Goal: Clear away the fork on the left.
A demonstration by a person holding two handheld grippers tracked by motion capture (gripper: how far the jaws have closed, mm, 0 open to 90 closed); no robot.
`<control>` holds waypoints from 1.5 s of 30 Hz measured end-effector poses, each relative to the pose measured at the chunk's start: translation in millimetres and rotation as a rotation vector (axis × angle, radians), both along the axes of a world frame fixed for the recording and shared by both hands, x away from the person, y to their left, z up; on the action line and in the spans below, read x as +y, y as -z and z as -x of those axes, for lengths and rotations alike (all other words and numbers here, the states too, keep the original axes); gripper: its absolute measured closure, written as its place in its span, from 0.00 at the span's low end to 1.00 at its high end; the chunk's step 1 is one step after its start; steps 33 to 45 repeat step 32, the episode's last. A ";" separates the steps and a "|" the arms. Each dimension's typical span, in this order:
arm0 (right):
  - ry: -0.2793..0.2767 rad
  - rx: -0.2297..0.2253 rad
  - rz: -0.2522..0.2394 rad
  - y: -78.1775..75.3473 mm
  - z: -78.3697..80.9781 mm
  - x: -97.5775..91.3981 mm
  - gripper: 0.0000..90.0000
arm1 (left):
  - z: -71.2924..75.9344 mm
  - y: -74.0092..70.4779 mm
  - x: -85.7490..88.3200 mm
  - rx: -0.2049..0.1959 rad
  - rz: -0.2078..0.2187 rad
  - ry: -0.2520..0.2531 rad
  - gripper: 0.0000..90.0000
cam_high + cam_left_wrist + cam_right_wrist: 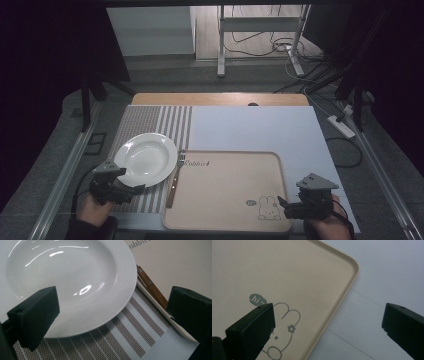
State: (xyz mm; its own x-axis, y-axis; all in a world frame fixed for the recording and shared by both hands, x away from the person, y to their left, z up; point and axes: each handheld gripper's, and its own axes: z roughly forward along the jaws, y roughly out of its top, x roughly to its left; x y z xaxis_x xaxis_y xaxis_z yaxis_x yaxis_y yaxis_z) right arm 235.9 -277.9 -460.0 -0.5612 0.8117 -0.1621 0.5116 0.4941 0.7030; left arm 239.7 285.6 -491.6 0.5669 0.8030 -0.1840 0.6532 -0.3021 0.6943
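Note:
A white deep plate (145,158) (70,277) rests on a striped placemat (150,120) (130,335) at the left. Between plate and tray lies a fork (174,178) with a wooden handle (151,287). The beige tray (227,192) (287,272) with a rabbit drawing (268,209) (284,332) sits front and centre. My left gripper (134,189) (115,315) is open at the plate's near rim, with nothing between its jaws. My right gripper (281,204) (329,325) is open over the tray's near right edge, holding nothing.
A pale blue sheet (260,127) (387,270) covers the table under the tray. Beyond the table's wooden far edge (220,98) stand a metal stand (260,30) and floor cables (300,55). A power strip (341,126) lies at the right.

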 end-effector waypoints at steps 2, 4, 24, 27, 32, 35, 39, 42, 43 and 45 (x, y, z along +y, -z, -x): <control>0.000 0.000 0.000 0.0 0.0 0.1 0.00 | 2.5 0.6 2.4 0.003 0.004 -0.001 0.00; 0.000 0.001 0.001 0.1 -0.1 0.1 0.00 | 4.7 1.1 4.2 0.004 0.004 -0.002 0.00; 0.002 -0.003 0.006 0.3 0.2 0.6 0.00 | 22.4 -2.1 11.6 -0.033 -0.006 -0.032 0.00; 0.004 -0.001 0.008 0.1 0.7 0.9 0.00 | 24.5 -2.2 13.2 -0.037 -0.002 -0.041 0.00; 0.000 0.000 0.016 0.6 0.8 1.0 0.00 | 21.5 -1.9 13.5 -0.020 0.009 -0.039 0.00; 0.000 0.000 0.016 0.6 0.8 1.0 0.00 | 21.5 -1.9 13.5 -0.020 0.009 -0.039 0.00; 0.000 0.000 0.016 0.6 0.8 1.0 0.00 | 21.5 -1.9 13.5 -0.020 0.009 -0.039 0.00; 0.000 0.000 0.016 0.6 0.8 1.0 0.00 | 21.5 -1.9 13.5 -0.020 0.009 -0.039 0.00; 0.000 0.000 0.016 0.6 0.8 1.0 0.00 | 21.5 -1.9 13.5 -0.020 0.009 -0.039 0.00; 0.000 0.000 0.016 0.6 0.8 1.0 0.00 | 21.5 -1.9 13.5 -0.020 0.009 -0.039 0.00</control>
